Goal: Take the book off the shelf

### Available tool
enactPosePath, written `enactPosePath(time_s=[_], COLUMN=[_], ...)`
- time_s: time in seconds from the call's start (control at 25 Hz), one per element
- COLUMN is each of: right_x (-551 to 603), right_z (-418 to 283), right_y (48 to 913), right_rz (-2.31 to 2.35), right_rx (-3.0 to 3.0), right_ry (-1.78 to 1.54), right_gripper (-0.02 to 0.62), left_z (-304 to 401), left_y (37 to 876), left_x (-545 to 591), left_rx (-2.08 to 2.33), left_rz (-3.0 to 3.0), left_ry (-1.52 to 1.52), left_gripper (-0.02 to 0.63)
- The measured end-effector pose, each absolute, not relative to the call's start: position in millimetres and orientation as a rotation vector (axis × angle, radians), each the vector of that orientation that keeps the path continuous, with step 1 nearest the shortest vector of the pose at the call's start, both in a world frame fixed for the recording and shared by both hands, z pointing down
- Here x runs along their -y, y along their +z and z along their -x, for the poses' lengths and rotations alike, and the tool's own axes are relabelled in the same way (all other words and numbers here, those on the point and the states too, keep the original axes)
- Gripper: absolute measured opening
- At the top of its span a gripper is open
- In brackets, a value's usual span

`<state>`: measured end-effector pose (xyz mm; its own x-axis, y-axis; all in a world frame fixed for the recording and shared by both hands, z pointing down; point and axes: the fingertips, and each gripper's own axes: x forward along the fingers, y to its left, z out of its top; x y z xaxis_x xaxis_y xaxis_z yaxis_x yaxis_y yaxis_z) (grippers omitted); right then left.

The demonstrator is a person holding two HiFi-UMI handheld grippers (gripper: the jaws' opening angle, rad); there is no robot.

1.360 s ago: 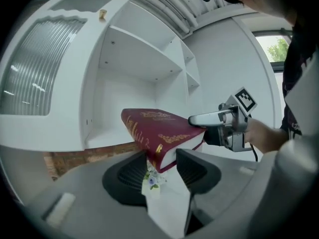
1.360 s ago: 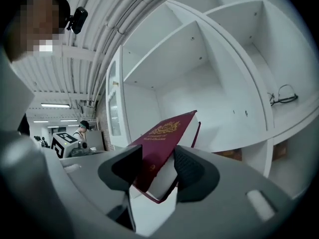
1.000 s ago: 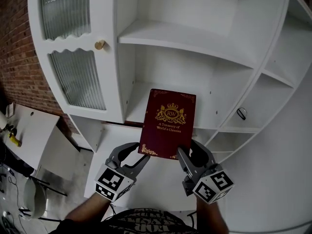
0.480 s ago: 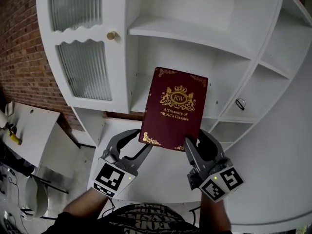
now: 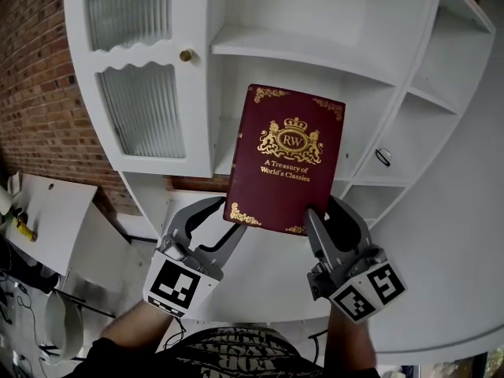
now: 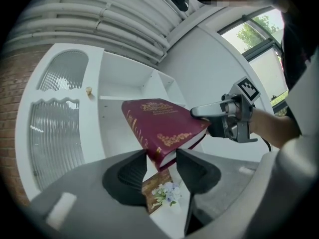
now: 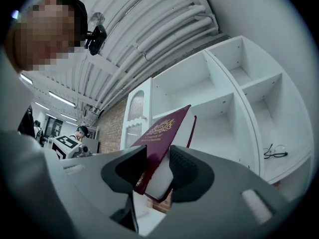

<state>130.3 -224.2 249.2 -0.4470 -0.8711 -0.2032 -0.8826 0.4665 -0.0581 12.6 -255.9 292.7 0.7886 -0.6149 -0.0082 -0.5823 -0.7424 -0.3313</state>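
Note:
A dark red hardback book (image 5: 287, 160) with gold print is held up in the air in front of the white shelf unit (image 5: 315, 53). My left gripper (image 5: 223, 225) is shut on its lower left corner, and that corner (image 6: 162, 153) is pinched between the dark jaws (image 6: 160, 166). My right gripper (image 5: 319, 220) is shut on the lower right edge. Its jaws have just been closing, with the book (image 7: 162, 133) between the pads (image 7: 158, 171). The book tilts slightly, cover facing up.
The shelf unit has a ribbed glass door with a brass knob (image 5: 187, 55) at the left. A pair of glasses (image 5: 383, 157) lies in a right compartment. A brick wall (image 5: 39, 93) and a white table (image 5: 47, 211) are at the left. A flowered card (image 6: 162, 193) lies below.
Both grippers have risen with the book between them. It now sits higher and nearer in the head view, farther from the shelf where it was.

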Motion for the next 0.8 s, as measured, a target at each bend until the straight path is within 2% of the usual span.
enactPosePath(time_s=[0.8], right_x=[231.2], right_z=[-136.2], right_y=[260.0], right_rz=[1.583], right_rx=[-2.492], right_ry=[0.005], right_gripper=[0.155], left_z=[-17.0], left_y=[299.4], left_x=[262.3], left_rx=[-0.885], left_rz=[2.7], left_ry=[-0.182], left_gripper=[0.196])
